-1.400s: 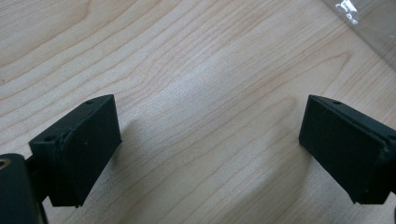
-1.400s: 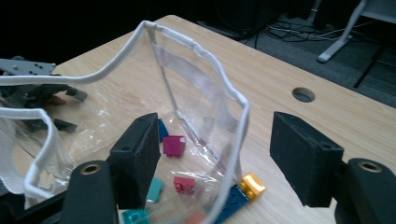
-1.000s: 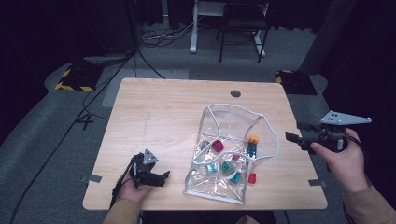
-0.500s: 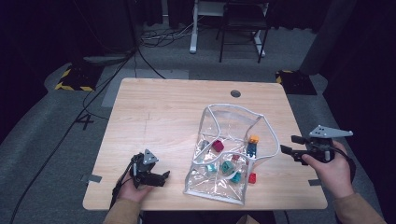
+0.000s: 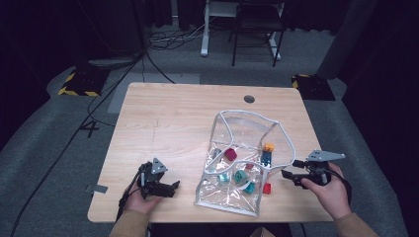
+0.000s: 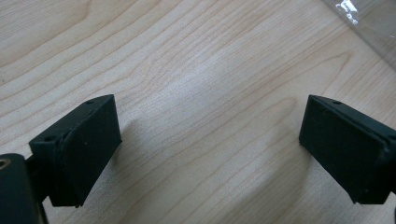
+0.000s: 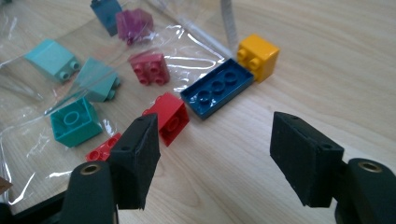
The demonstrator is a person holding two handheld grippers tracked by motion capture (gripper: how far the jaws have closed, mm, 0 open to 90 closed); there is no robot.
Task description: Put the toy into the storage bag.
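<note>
Red brick (image 7: 169,116) lying on the worktop (image 7: 327,60) just ahead of the right gripper (image 7: 215,154), nearer its left jaw, untouched. Jaws spread wide, nothing between. Beyond, blue plate (image 7: 217,93) touching yellow brick (image 7: 258,56), beside the clear bag (image 5: 247,143) holding teal and pink bricks. Well apart, left gripper (image 6: 210,149) low over bare wood, jaws spread, empty.

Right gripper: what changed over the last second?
The right gripper came down from above the table's right edge to just over the table, beside the red brick and blue plate at the clear bag. Its jaws stayed open, empty. The left gripper, bag and bricks did not move.
</note>
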